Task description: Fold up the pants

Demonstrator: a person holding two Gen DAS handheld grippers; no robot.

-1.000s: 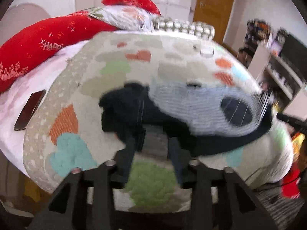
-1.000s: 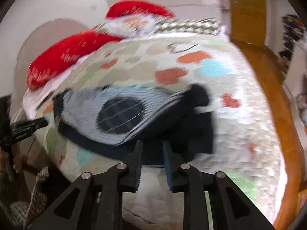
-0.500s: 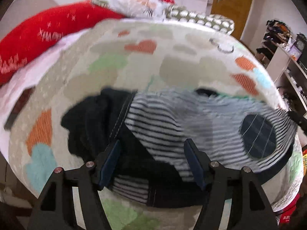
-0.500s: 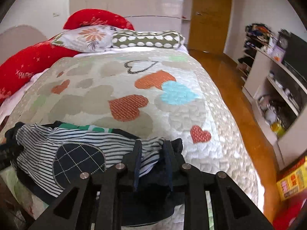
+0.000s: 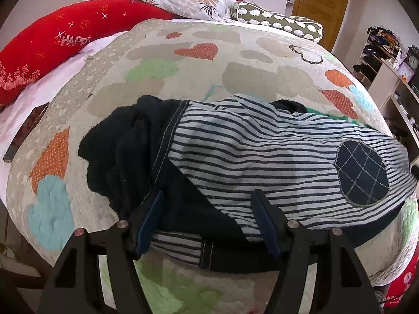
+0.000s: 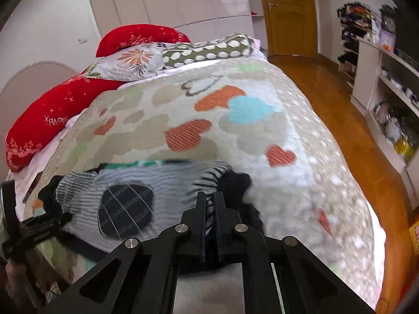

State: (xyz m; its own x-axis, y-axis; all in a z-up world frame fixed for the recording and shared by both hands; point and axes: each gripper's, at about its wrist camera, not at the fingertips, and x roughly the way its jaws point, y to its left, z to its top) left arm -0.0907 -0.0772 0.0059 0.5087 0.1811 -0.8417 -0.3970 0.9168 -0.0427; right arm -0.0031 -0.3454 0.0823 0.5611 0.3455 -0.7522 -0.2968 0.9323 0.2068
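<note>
The pants [image 5: 262,154] are blue-and-white striped with dark navy parts and a round checked knee patch [image 5: 362,174]. They lie folded across the near end of a heart-patterned quilt [image 5: 183,78]. My left gripper [image 5: 207,219] is open, its pads [image 5: 150,219] spread above the navy end, holding nothing. In the right wrist view the pants [image 6: 162,183] lie low left, and my right gripper [image 6: 210,206] is shut on a striped fold of them. The left gripper [image 6: 34,225] shows at the far left there.
Red pillows [image 5: 52,41], a floral pillow [image 5: 188,0] and a dotted bolster [image 5: 277,21] line the head of the bed. A dark phone [image 5: 25,130] lies at the left on the pink sheet. Wooden floor [image 6: 366,144] and white shelves [image 6: 387,83] are to the right.
My left gripper has opened and let go of the navy end, which now rests on the quilt. My right gripper stays shut on the pants and has moved with them.
</note>
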